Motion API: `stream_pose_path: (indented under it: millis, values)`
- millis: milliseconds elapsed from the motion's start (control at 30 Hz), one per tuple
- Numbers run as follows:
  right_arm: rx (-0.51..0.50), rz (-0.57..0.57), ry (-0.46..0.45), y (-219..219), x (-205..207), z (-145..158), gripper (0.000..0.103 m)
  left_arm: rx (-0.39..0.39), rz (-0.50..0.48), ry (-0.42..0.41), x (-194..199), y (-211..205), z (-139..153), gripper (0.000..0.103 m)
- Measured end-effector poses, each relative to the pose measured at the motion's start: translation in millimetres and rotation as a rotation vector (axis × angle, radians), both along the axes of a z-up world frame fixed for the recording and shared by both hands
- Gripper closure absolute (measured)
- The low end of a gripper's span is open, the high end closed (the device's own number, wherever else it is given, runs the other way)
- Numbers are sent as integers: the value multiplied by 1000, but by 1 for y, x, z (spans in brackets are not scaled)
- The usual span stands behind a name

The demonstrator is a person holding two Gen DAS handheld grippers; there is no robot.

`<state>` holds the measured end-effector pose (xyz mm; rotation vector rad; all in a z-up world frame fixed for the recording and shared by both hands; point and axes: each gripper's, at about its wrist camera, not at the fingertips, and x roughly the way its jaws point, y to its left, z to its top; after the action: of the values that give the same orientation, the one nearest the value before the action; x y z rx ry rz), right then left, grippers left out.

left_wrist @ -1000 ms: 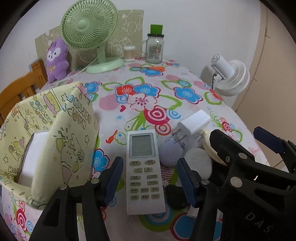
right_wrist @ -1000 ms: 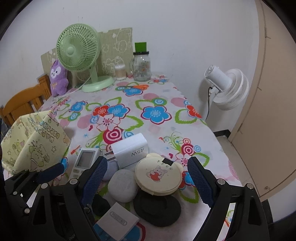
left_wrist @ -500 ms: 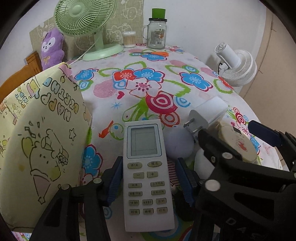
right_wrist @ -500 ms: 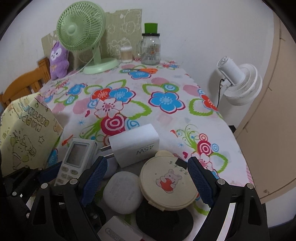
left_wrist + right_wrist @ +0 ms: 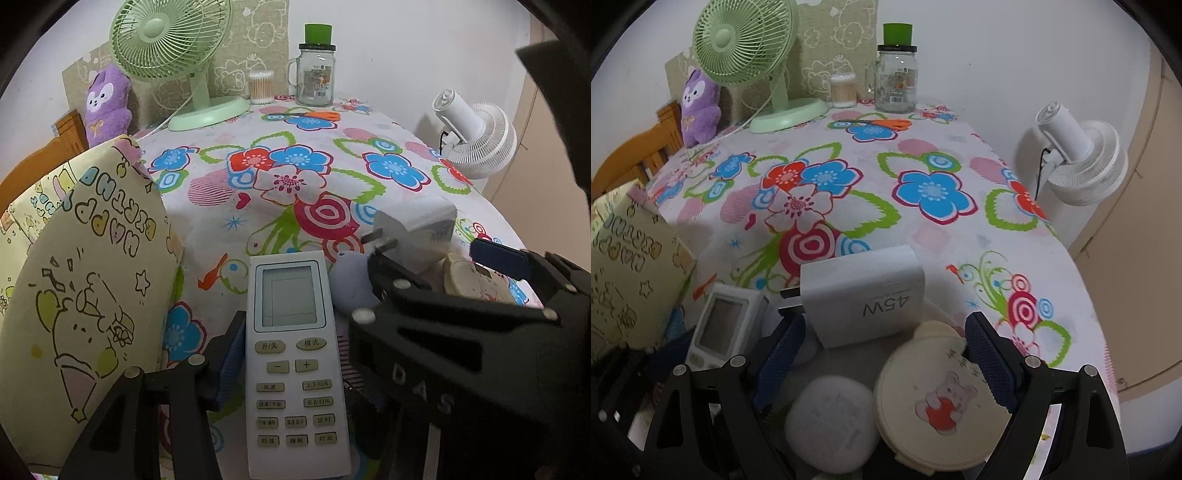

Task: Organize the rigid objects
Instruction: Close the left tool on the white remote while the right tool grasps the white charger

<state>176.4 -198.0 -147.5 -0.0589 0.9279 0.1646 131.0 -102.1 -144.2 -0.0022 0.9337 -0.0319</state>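
Note:
A white remote control (image 5: 295, 362) lies between the fingers of my left gripper (image 5: 295, 369); the left blue pad (image 5: 231, 360) is against its edge, and the right finger is hidden behind my right gripper's black body. My right gripper (image 5: 882, 354) is open over a white 45W charger (image 5: 864, 295), a cream round case (image 5: 942, 402) and a white oval case (image 5: 831, 417). The remote also shows in the right wrist view (image 5: 727, 325). A lilac rounded object (image 5: 349, 284) lies beside the remote.
A yellow patterned fabric bag (image 5: 85, 288) stands at the left. A green desk fan (image 5: 170, 55), a purple plush (image 5: 107, 107), a glass jar (image 5: 316, 74), cotton swabs (image 5: 261, 86) and orange scissors (image 5: 886, 123) are at the far edge. A white fan (image 5: 1075, 158) stands off the table's right.
Both grippers have moved forward and lower over the objects. The left fingers have narrowed around the remote. The right gripper now straddles the cream case and reaches the charger.

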Motion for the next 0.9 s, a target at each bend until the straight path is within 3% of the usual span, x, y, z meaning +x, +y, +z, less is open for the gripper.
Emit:
stream_pose_path:
  millis: [67, 200, 333, 900]
  values:
    - [25, 0, 4, -1, 4, -1, 14, -6, 5, -4, 0, 0, 0, 47]
    - [52, 10, 6, 1, 8, 0, 41, -14, 5, -11, 1, 1, 0, 58]
    - [25, 16, -8, 6, 8, 0, 42, -15, 4, -12, 1, 1, 0, 58]
    - [100, -44, -10, -10, -16, 14, 43, -24, -25, -17, -12, -5, 8, 58]
